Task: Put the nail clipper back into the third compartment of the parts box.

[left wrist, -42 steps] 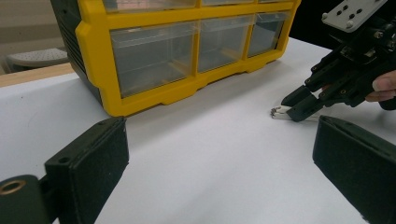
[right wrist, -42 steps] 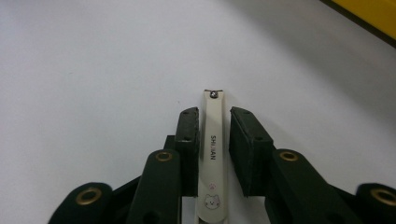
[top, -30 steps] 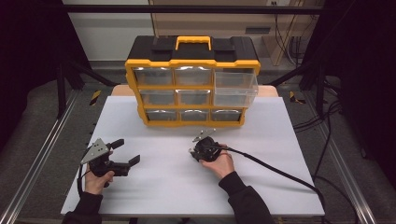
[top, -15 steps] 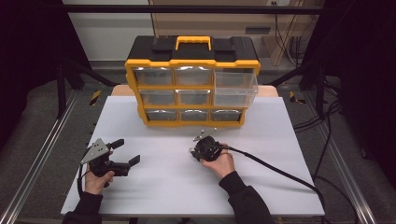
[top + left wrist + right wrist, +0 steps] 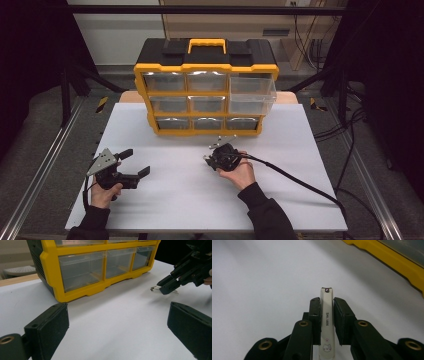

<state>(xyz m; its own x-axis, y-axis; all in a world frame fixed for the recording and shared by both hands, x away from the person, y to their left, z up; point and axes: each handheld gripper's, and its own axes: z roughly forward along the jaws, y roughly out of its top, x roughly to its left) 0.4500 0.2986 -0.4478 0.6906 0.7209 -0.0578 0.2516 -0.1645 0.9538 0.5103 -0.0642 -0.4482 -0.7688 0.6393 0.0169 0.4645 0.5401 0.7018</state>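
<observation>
Right tongs (image 5: 327, 312) were clamped on a slim white nail clipper (image 5: 327, 322); left tongs (image 5: 117, 325) sat wide apart over the white table (image 5: 120, 322).

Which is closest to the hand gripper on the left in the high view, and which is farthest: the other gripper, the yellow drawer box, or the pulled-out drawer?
From the left gripper:
1. Right gripper, across the table to its right.
2. Yellow drawer box, behind, at the table's back.
3. Pulled-out drawer, at the box's upper right corner.

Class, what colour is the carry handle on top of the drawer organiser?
Yellow-orange, matching the frame; the carry handle sits on the black lid. The high view shows it best.
</observation>
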